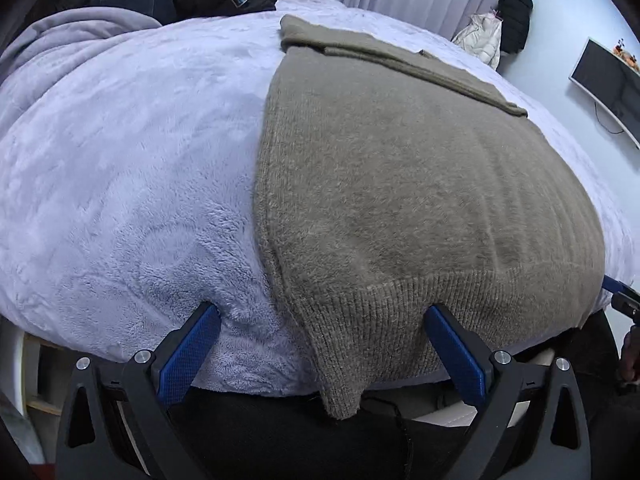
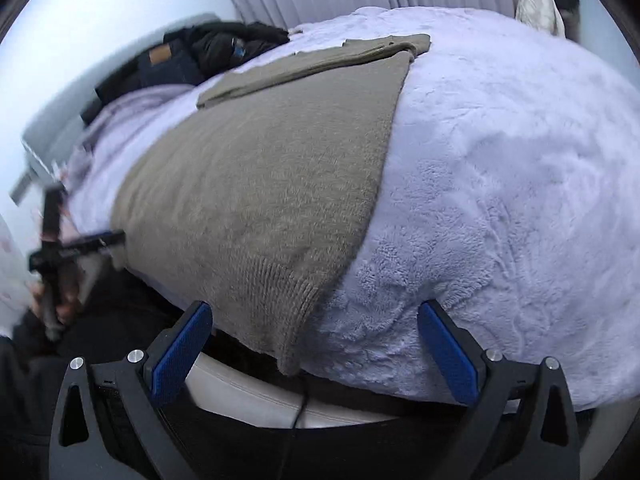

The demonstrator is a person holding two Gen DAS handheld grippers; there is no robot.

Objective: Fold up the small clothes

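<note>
Partly, the taupe knitted sweater [image 1: 400, 184] hid itself: its near hem corners drooped over the edge of the lavender fleece bedspread [image 1: 120, 160], and the right wrist view was smeared by motion blur. It lay flat ahead of both claws, long axis running away from them, ribbed hem nearest, a folded sleeve across the far end. The left gripper [image 1: 322, 312] was spread wide, straddling the hem's left corner without pinching it. The right gripper [image 2: 314, 310] also gaped, empty, around the hem's right corner, both held low at the bed's edge.
</note>
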